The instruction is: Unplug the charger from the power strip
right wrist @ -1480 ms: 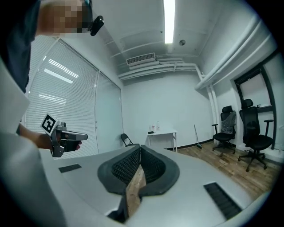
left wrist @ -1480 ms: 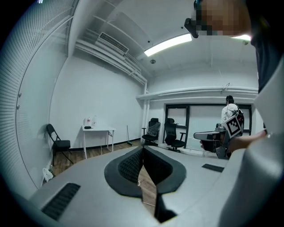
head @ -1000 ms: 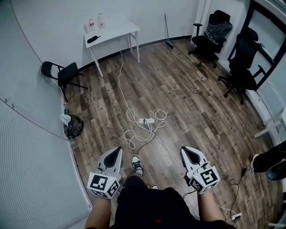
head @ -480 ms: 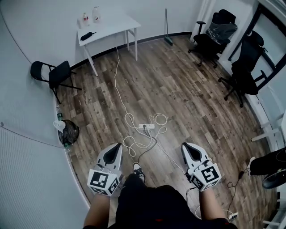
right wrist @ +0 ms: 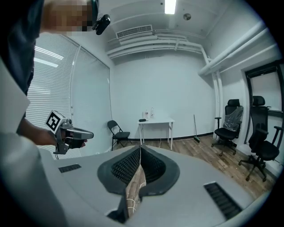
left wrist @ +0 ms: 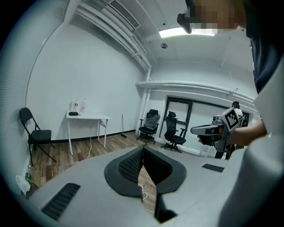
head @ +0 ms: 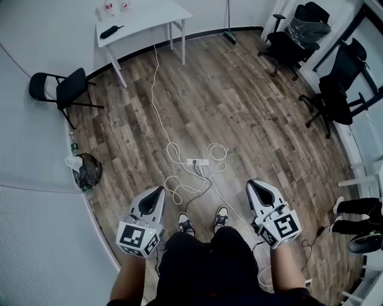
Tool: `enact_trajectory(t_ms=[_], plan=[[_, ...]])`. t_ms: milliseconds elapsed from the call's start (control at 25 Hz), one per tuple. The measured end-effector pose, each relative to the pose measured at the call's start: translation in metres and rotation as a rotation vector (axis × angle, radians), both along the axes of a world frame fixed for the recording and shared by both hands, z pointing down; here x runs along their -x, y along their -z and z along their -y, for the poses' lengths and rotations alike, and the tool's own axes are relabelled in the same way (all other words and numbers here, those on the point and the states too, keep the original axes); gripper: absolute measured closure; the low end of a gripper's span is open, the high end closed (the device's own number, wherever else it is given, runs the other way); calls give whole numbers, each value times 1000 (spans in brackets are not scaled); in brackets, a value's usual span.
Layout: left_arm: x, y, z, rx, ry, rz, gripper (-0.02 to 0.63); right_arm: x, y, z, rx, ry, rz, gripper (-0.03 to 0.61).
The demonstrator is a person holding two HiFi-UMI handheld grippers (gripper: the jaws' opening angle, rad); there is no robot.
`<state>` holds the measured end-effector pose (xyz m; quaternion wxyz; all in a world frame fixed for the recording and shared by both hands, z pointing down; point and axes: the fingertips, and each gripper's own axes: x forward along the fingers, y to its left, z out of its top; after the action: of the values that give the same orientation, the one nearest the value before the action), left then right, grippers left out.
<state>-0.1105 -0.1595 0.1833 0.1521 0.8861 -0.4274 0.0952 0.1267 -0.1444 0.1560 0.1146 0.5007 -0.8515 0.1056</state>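
Observation:
A white power strip (head: 197, 162) lies on the wood floor among loops of white cable (head: 173, 185). A dark plug sits in it, and a dark cord (head: 200, 190) runs from it toward my feet. My left gripper (head: 160, 190) and right gripper (head: 251, 184) hang in the air short of the strip, one on each side. Both are shut with nothing between the jaws. In the left gripper view the jaws (left wrist: 143, 149) meet at the tips. The right gripper view shows the same (right wrist: 140, 149), with floor and a bit of white cable below them.
A white table (head: 143, 13) stands at the far wall, with a long white cable running from it to the strip. A folding chair (head: 57, 88) and a black bag (head: 88, 170) are on the left, office chairs (head: 338, 89) on the right. Someone's feet (head: 358, 207) show at the right edge.
The person has walked forward, so the power strip lies closer below. Both grippers came forward with the body and stayed shut. A second shoe now shows.

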Motion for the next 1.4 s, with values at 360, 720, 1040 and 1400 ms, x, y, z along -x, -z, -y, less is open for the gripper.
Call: enact_trajectory(t_ms=[360, 720, 1040, 1400], plan=[[-53, -65, 73, 24, 61, 67, 591, -46, -85, 99, 80, 140, 16, 555], [-122, -241, 154, 78, 21, 92, 591, -57, -283, 191, 135, 227, -26, 554], [-129, -438, 170, 167, -34, 124, 591, -70, -487, 213, 229, 209, -73, 554], [-128, -646, 190, 239, -64, 83, 591, -62, -700, 227, 276, 251, -174, 543]])
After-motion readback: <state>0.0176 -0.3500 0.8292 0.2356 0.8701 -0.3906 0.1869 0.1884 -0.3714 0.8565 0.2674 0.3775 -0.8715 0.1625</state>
